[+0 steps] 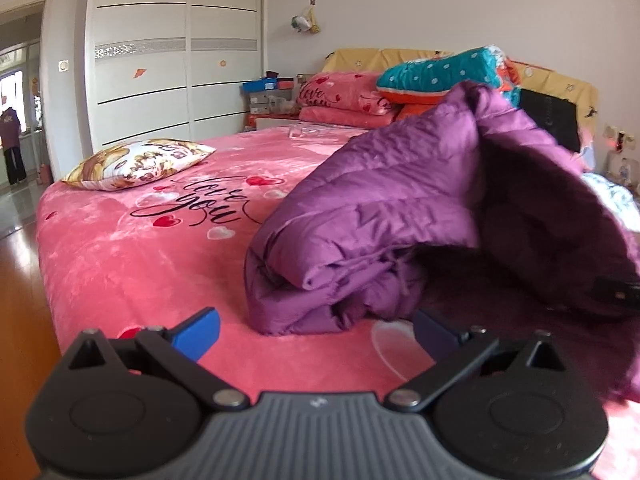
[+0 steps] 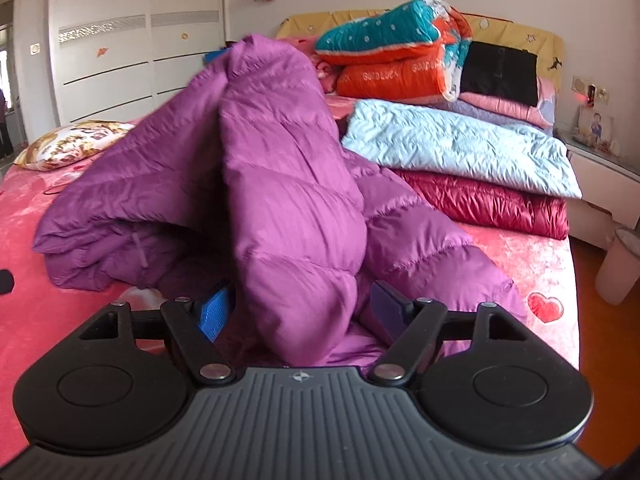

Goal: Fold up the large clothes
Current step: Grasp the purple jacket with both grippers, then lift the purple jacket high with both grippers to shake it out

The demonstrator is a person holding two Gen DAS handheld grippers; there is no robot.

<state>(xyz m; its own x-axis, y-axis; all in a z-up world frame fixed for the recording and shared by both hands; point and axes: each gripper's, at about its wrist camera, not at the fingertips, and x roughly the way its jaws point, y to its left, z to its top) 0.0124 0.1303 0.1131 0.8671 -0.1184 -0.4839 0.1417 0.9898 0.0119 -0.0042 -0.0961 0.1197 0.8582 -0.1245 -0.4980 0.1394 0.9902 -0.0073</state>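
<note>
A purple padded coat (image 1: 384, 200) lies partly folded on the pink bed (image 1: 132, 256). My left gripper (image 1: 316, 332) is open and empty, low over the bed just in front of the coat's folded edge. In the right wrist view the coat (image 2: 280, 184) rises in a tall fold, and a thick sleeve-like part hangs down between my right gripper's (image 2: 304, 308) blue fingers (image 2: 214, 306). The jaws stand wide apart around that part; the cloth fills most of the gap without a tight pinch.
A flowered pillow (image 1: 140, 164) lies at the bed's left. Folded light-blue (image 2: 460, 144) and dark-red (image 2: 492, 204) coats are stacked at the right. Quilts (image 2: 392, 52) pile at the headboard. A wardrobe (image 1: 172, 60), a nightstand (image 2: 604, 176) and a bin (image 2: 618, 264) flank the bed.
</note>
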